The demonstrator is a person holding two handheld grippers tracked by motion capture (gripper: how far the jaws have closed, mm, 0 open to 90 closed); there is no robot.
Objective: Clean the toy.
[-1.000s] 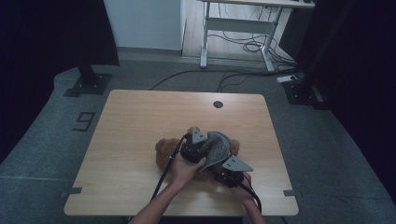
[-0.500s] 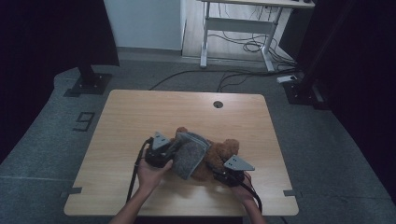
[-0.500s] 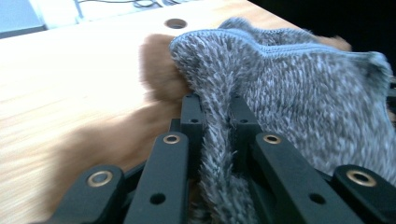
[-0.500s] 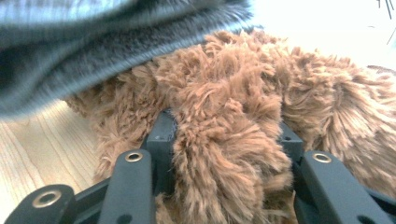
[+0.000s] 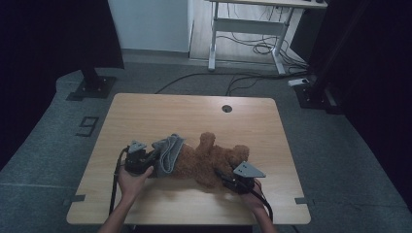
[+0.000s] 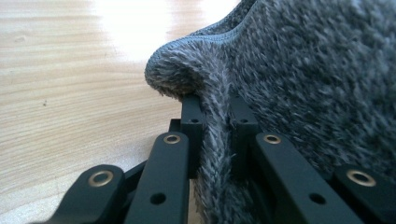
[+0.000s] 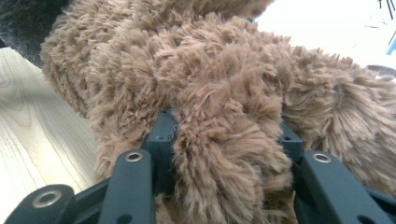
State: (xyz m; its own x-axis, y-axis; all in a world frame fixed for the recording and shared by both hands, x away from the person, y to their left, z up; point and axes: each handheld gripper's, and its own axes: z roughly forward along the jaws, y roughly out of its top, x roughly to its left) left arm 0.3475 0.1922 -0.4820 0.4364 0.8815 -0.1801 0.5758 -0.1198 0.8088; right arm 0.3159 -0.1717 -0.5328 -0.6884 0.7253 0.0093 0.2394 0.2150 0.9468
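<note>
Left claw point(image 5: 145, 162) pinches your grey garment point(image 5: 169, 153) at the bear's point(image 5: 209, 160) lower end, right claw point(image 5: 232, 180) clamps brown fur mid-surface; garment mostly off, final pull left.

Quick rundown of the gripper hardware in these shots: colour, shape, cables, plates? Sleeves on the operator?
Both are black. The left gripper and the right gripper each carry a grey three-cornered plate on top and trail a black cable toward the table's near edge. Up close, the jaws are flat black bars with brass-ringed holes and plain screw holes. The person's forearms look bare, with no sleeves or gloves visible.
</note>
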